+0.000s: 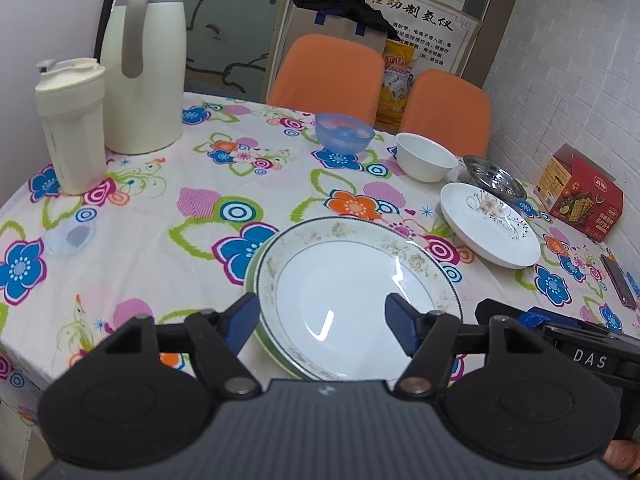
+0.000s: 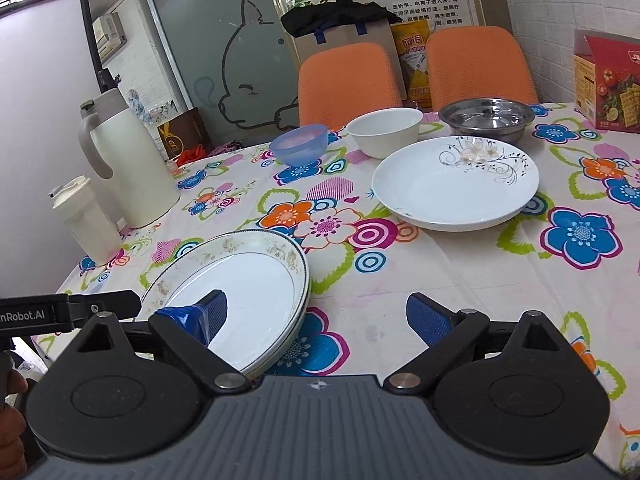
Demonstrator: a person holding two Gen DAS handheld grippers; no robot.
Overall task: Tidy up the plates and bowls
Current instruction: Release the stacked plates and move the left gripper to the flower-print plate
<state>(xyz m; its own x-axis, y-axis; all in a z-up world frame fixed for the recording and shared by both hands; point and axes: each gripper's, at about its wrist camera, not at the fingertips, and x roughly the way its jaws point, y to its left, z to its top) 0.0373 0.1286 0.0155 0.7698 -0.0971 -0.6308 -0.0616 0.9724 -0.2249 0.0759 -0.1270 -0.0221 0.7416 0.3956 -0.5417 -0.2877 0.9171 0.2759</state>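
Flowery tablecloth (image 2: 460,280) everywhere, covering a round table with two orange chairs (image 2: 348,80) on the far side. Left gripper (image 1: 322,320) is spread wide, gripping nothing, hanging right over a gold-patterned white plate (image 1: 352,280) that's stacked on a green-rimmed plate (image 1: 253,268). Right gripper (image 2: 316,316) is also spread open and empty, that same stack sitting under its left finger. Ahead and to the right of it there's a white plate with a floral swirl print (image 2: 452,188), then a white ceramic bowl (image 2: 384,130), a translucent blue plastic bowl (image 2: 298,144) and a shiny steel bowl (image 2: 486,118) further out. Cream thermos jug (image 1: 144,72) and cream tumbler (image 1: 72,124) sit off left.
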